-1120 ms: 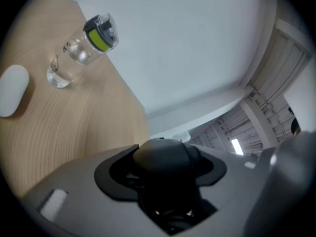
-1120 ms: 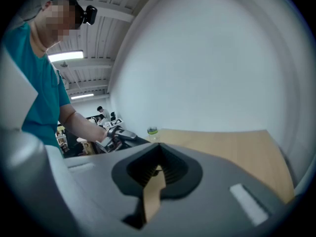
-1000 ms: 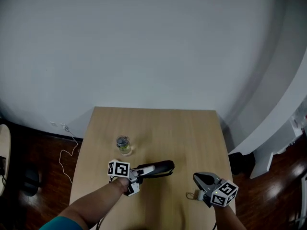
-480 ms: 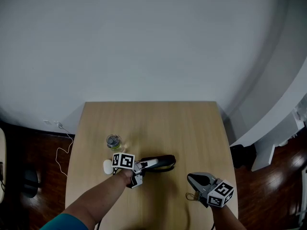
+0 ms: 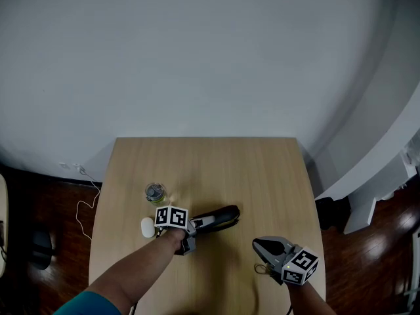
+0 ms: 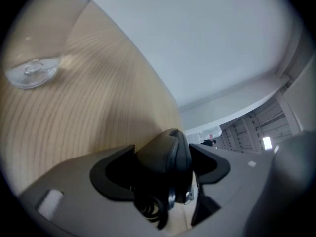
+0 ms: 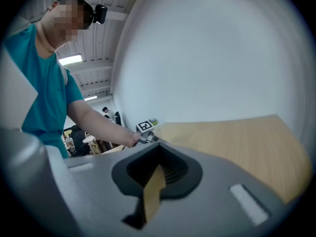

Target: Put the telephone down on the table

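Firmly clamped in the left gripper (image 5: 202, 223): black telephone (image 5: 226, 214), low over the middle of the table (image 5: 262, 169).

By way of print, only black-and-white square markers on each gripper's cube; green band round the top of the clear bottle (image 5: 155, 192), too small to read. Looks glossy black and rounded at the end, pinched on both flanks, with a dark coiled cord (image 6: 150, 212) dangling beneath. Hard to tell whether resting on the wood or hanging just above it. Lies well apart from the right gripper (image 5: 264, 246), itself pinched together on nothing. Sits near a white oval object (image 5: 147, 227) just beside the bottle.
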Demonstrator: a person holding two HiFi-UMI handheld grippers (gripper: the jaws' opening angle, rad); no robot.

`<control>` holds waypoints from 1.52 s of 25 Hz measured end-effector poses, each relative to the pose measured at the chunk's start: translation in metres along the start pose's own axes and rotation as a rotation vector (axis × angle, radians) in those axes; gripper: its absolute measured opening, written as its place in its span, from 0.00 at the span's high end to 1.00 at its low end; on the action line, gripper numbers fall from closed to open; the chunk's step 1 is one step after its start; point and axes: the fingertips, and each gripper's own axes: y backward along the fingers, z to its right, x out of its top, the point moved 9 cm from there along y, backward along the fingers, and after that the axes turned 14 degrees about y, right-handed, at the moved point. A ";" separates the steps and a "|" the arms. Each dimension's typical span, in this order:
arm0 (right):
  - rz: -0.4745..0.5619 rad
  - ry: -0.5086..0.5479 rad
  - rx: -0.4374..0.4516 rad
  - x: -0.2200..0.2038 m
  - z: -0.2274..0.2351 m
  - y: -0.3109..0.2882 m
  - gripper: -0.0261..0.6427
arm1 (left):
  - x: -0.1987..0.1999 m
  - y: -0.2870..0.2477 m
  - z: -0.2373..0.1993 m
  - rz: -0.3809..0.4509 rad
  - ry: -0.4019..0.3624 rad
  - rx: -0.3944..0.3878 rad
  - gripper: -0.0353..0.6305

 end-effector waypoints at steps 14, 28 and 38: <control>0.000 0.005 0.017 0.004 -0.011 0.001 0.96 | -0.012 0.019 0.006 0.100 -0.062 0.291 0.29; 0.055 0.010 -0.002 0.022 -0.031 0.029 0.96 | -0.076 0.105 0.053 0.149 -0.141 0.042 0.32; 0.053 -0.008 -0.017 0.026 -0.046 0.064 0.96 | -0.136 0.188 0.096 0.414 -0.548 0.049 0.92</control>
